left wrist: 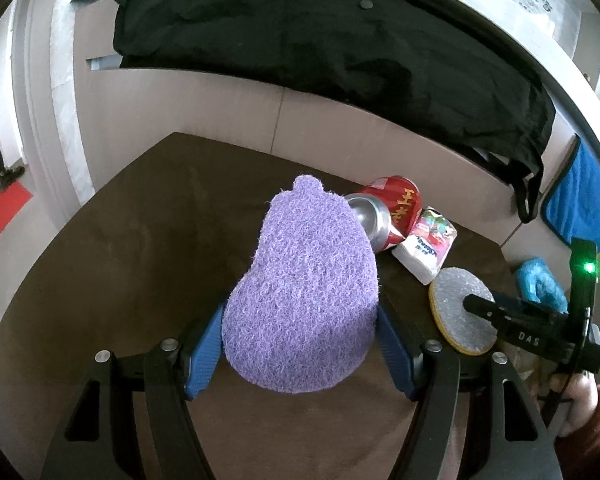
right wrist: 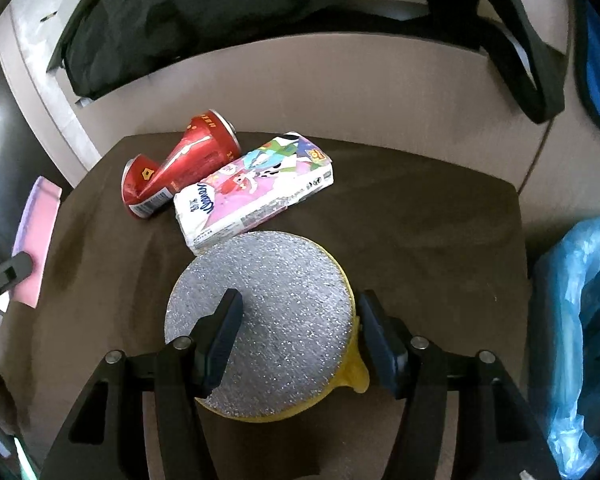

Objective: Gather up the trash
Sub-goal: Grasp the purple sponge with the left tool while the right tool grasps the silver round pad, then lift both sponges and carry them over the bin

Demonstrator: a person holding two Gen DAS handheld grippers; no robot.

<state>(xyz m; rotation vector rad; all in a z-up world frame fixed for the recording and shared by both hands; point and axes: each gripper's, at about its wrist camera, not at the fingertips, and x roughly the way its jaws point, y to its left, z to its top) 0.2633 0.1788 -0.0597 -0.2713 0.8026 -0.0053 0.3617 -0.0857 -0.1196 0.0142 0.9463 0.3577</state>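
My left gripper (left wrist: pixel 300 340) is shut on a purple pear-shaped sponge (left wrist: pixel 304 292) and holds it above the dark brown table (left wrist: pixel 120 260); the same sponge shows edge-on, purple and pink, in the right wrist view (right wrist: pixel 36 240). My right gripper (right wrist: pixel 296 332) is open and hovers over a round silver and yellow scouring pad (right wrist: pixel 268 320), one finger above the pad and the other at its right edge. A crushed red can (right wrist: pixel 180 164) and a tissue pack (right wrist: pixel 252 188) lie just beyond the pad. The can (left wrist: pixel 396 208), the pack (left wrist: pixel 428 244) and the pad (left wrist: pixel 456 308) also show in the left view.
A blue plastic bag (right wrist: pixel 580 332) stands open off the table's right edge. A black bag (left wrist: pixel 320 40) lies on the white counter behind. A blue cloth (left wrist: pixel 580 208) hangs at the right. The floor (right wrist: pixel 340 88) is beige.
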